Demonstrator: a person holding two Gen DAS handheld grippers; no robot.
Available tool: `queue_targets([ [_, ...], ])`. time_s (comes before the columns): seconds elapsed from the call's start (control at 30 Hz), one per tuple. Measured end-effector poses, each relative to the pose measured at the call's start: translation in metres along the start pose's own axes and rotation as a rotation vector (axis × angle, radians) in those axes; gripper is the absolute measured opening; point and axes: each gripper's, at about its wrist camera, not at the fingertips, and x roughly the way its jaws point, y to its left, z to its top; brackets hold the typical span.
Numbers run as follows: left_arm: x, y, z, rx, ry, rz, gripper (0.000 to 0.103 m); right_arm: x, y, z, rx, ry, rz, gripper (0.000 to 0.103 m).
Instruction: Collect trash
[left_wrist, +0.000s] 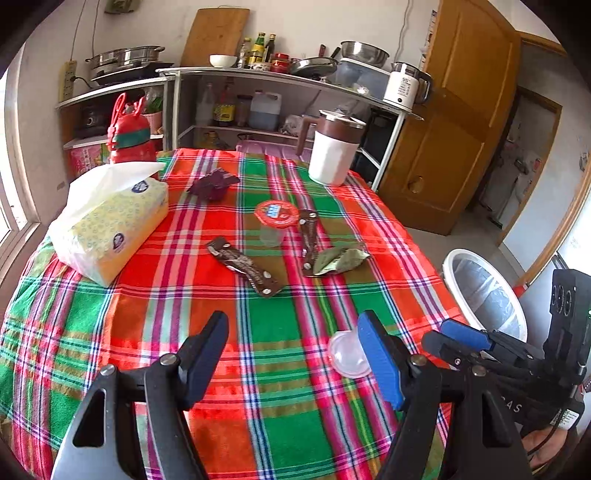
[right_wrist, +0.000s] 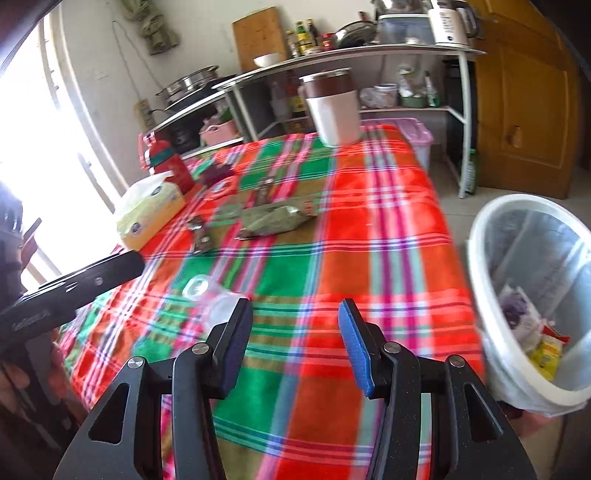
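the table (left_wrist: 280, 387) wears a plaid cloth, and the trash lies spread on it. going from the left: a tissue pack (left_wrist: 110, 225) at the far left is not trash, and a wide sweep can catch its loose sheet. near it, further back, lies a purple wrapper (left_wrist: 214, 183). in the middle are a brown wrapper (left_wrist: 243, 266), a clear cup with a red lid (left_wrist: 276, 218), a second brown wrapper (left_wrist: 308, 236) and a green wrapper (left_wrist: 340, 260) that overlaps it. a pinch on the green one may drag the brown one too, or miss both because they lie flat.

the left gripper (left_wrist: 291, 354) hovers above the near edge with its fingers spread and nothing between them. a clear cup (left_wrist: 349, 354) lies just beside its right finger; it is light and round, so a touch from the side may roll it off the edge.

the right gripper (right_wrist: 295, 343) is also spread and empty, and it is close to the left one, so they can bump. the bin (right_wrist: 532, 295) stands at the right, beside the table; it already holds some trash. a release too early drops the piece on the floor.
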Motion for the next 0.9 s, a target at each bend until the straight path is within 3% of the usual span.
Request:
queue_targets([
  [0.37, 0.021, 0.036, 0.002, -0.061, 0.029, -0.004, 0.075, 0.039, 0.040, 0.004, -0.089, 0.073, 0.063, 0.051],
  [0.73, 0.044, 0.043, 0.011, -0.077, 0.059, -0.015, 0.075, 0.059, 0.043, 0.008, -0.110, 0.107, 0.020, 0.051],
  [0.8, 0.049, 0.042, 0.012, -0.076, 0.065, -0.013, 0.075, 0.059, 0.043, 0.008, -0.113, 0.103, 0.014, 0.037],
  [0.9, 0.055, 0.041, 0.015, -0.079, 0.072, -0.019, 0.075, 0.057, 0.042, 0.008, -0.112, 0.091, 0.009, 0.035],
])
